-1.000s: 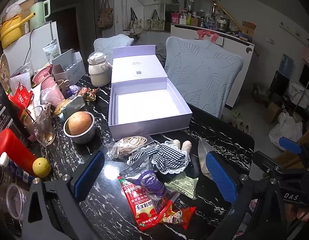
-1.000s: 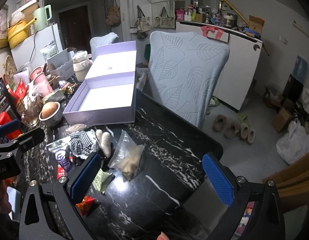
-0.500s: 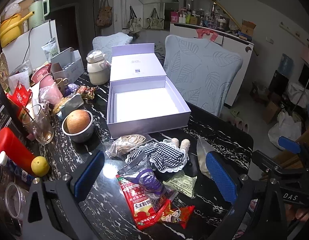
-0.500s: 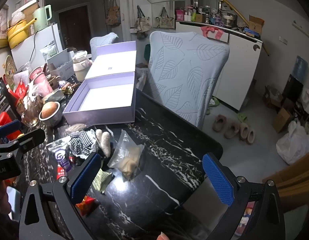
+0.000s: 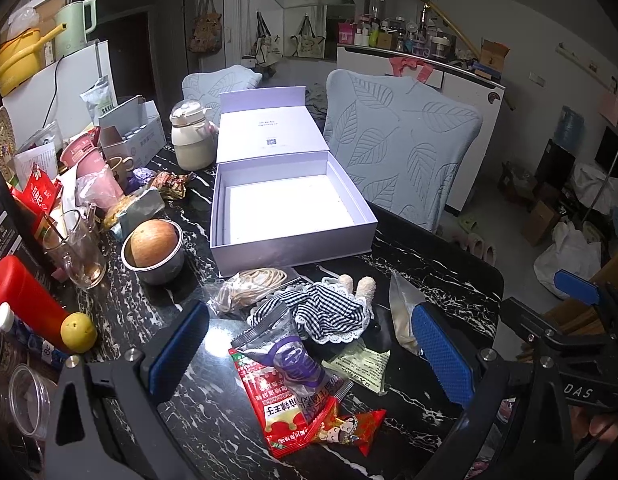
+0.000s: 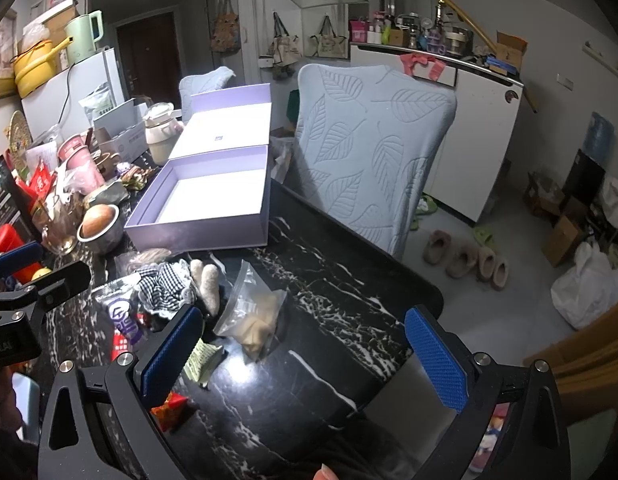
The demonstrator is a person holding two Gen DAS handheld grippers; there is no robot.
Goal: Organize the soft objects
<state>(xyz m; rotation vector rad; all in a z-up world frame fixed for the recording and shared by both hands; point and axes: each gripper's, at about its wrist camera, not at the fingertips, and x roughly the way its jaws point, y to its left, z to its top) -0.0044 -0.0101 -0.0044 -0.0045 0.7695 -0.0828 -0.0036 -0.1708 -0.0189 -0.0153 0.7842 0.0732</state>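
Note:
An open, empty lilac box (image 5: 285, 208) stands on the black marble table; it also shows in the right wrist view (image 6: 205, 200). In front of it lies a plush doll in a checked dress (image 5: 325, 308), also seen in the right wrist view (image 6: 169, 284). Beside it lie a clear bag of rubber bands (image 5: 249, 286), a clear bag with beige contents (image 6: 257, 312) and snack packets (image 5: 297, 384). My left gripper (image 5: 309, 352) is open above the snack packets, just short of the doll. My right gripper (image 6: 305, 356) is open above the table's near right part, by the beige bag.
Left of the box stand a steel bowl with a round fruit (image 5: 155, 244), a glass jug (image 5: 79, 252), a red bottle (image 5: 21, 296), a lemon (image 5: 79, 332) and a cream jar (image 5: 193, 140). A leaf-patterned chair (image 6: 373, 152) stands behind the table. The table edge (image 6: 425, 292) is at the right.
The left gripper view has shifted slightly, with the box and doll a touch further left in frame. The right gripper has not visibly moved. Both stay open.

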